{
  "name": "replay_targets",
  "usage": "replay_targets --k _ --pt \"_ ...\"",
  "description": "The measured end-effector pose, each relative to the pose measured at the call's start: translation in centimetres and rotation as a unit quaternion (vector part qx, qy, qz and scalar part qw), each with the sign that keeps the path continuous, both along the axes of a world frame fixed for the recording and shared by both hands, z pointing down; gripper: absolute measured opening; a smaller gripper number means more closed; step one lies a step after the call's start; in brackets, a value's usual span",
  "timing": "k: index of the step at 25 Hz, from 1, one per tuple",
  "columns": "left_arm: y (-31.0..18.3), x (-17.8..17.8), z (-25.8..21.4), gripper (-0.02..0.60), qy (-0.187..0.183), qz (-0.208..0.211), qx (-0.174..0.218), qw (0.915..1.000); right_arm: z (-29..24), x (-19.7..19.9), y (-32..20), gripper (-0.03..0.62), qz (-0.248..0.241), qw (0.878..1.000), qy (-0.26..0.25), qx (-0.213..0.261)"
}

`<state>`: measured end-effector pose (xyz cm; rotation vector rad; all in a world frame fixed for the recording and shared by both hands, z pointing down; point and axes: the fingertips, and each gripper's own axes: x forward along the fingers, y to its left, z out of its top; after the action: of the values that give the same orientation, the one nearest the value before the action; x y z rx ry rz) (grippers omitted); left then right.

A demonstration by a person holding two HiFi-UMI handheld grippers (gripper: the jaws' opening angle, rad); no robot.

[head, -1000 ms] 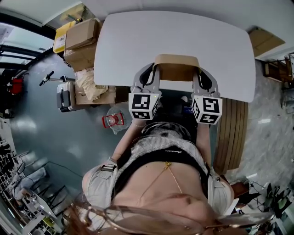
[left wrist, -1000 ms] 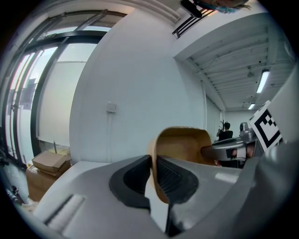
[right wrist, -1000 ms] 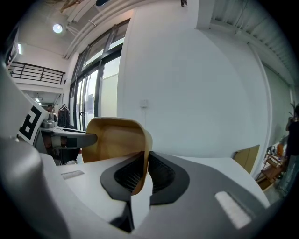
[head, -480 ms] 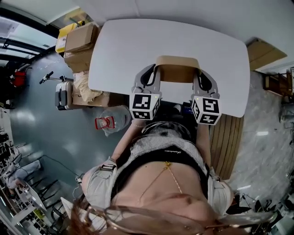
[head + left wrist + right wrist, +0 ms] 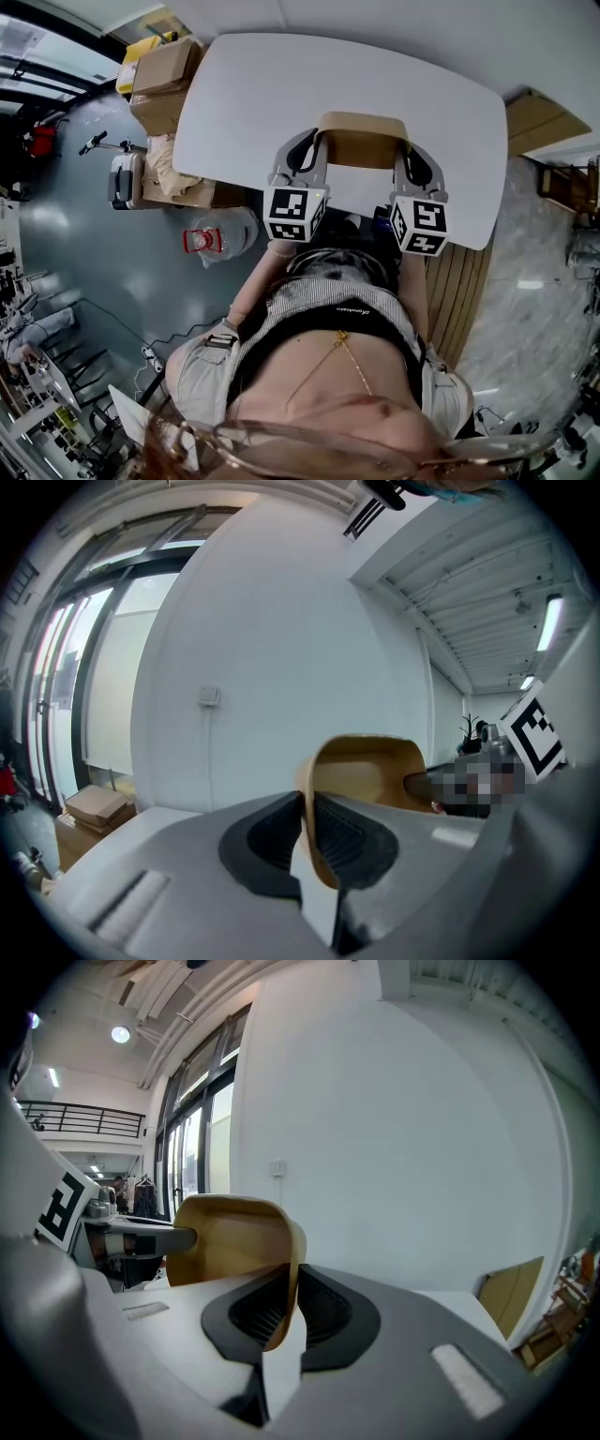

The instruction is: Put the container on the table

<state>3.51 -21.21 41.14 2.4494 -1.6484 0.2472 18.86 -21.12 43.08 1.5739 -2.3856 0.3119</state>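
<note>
A tan, rounded container (image 5: 362, 142) hangs between my two grippers, over the near edge of the white table (image 5: 281, 84). My left gripper (image 5: 316, 150) is shut on the container's left wall (image 5: 306, 794). My right gripper (image 5: 403, 155) is shut on its right wall (image 5: 292, 1260). In the left gripper view the container (image 5: 370, 771) opens toward the camera, with the right gripper beyond it. In the right gripper view the container (image 5: 230, 1241) shows its hollow side, and the table (image 5: 450, 1302) lies behind it.
Cardboard boxes (image 5: 164, 80) and a grey case (image 5: 124, 180) stand on the floor left of the table. A clear bag with a red label (image 5: 214, 236) lies on the floor nearby. A wooden slatted panel (image 5: 464, 281) sits at the right. White walls rise behind the table.
The grippers and container hold the same place in the head view. The table and floor items have shifted slightly left and up, so the view has moved a little.
</note>
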Motion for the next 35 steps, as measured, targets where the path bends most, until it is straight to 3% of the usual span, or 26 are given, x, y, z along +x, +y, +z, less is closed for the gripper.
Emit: replay_targets --k 18,35 --pt "-1.9 1.2 0.8 0.023 0.000 0.057 -0.009 0.9983 1.0 1.0 0.0 0.052 0.061 0.998 -0.003 -0.005" --pt "-7.1 -8.2 0.9 0.023 0.001 0.106 -0.012 0.9943 0.9 -8.5 -4.1 0.051 0.111 0.994 0.007 -0.010"
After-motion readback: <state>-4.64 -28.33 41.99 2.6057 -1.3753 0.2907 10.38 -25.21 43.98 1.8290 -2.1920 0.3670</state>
